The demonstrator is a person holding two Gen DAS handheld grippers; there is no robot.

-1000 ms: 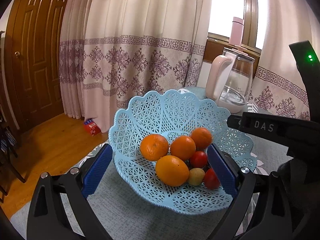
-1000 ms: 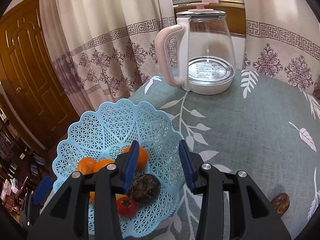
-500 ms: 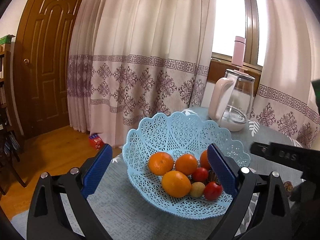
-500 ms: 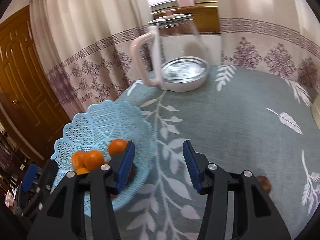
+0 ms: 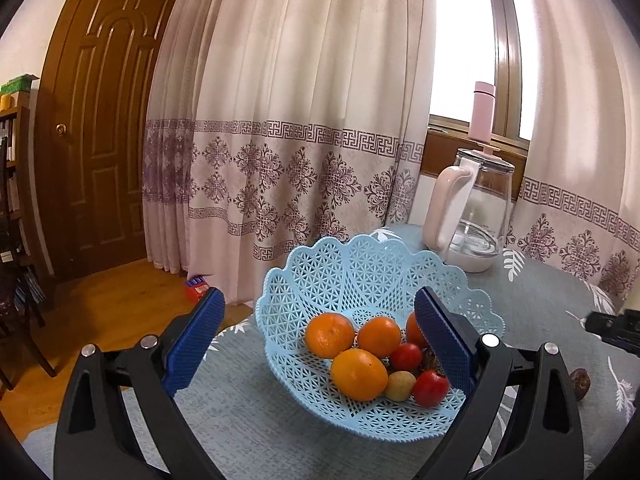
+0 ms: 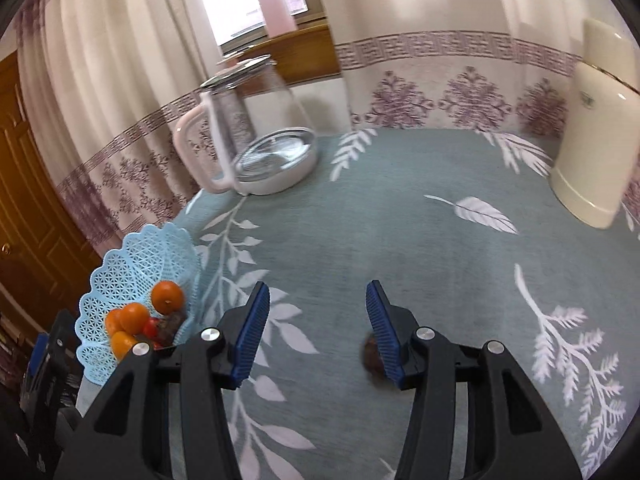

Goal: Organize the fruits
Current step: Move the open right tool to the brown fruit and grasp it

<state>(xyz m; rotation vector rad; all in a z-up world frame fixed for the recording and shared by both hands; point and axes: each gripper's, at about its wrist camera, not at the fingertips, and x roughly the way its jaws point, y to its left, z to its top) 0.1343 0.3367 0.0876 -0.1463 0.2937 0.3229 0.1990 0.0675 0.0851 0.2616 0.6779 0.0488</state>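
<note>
A pale blue lattice basket [image 5: 320, 292] [image 6: 120, 264] on the table holds several oranges [image 5: 330, 335], red tomatoes [image 5: 430, 388], a small yellowish fruit [image 5: 399, 386] and a dark brown fruit [image 6: 170, 324]. My left gripper [image 5: 320, 344] is open, its blue pads wide on either side of the basket's near part, holding nothing. My right gripper [image 6: 318, 332] is open over the tablecloth. A small dark brown fruit [image 6: 370, 356] [image 5: 580, 380] lies on the cloth, partly hidden behind the right gripper's right finger.
A glass kettle with a pink handle [image 5: 468, 216] [image 6: 252, 136] stands at the back of the table near the curtain. A cream jug [image 6: 596, 128] stands at the far right. A pink bottle [image 6: 274, 6] is on the window sill. Grey-green leaf-print tablecloth [image 6: 400, 232] covers the table.
My right gripper has swung away from the basket to the right, over the open cloth and up to the loose brown fruit. My left gripper has pulled back from the basket.
</note>
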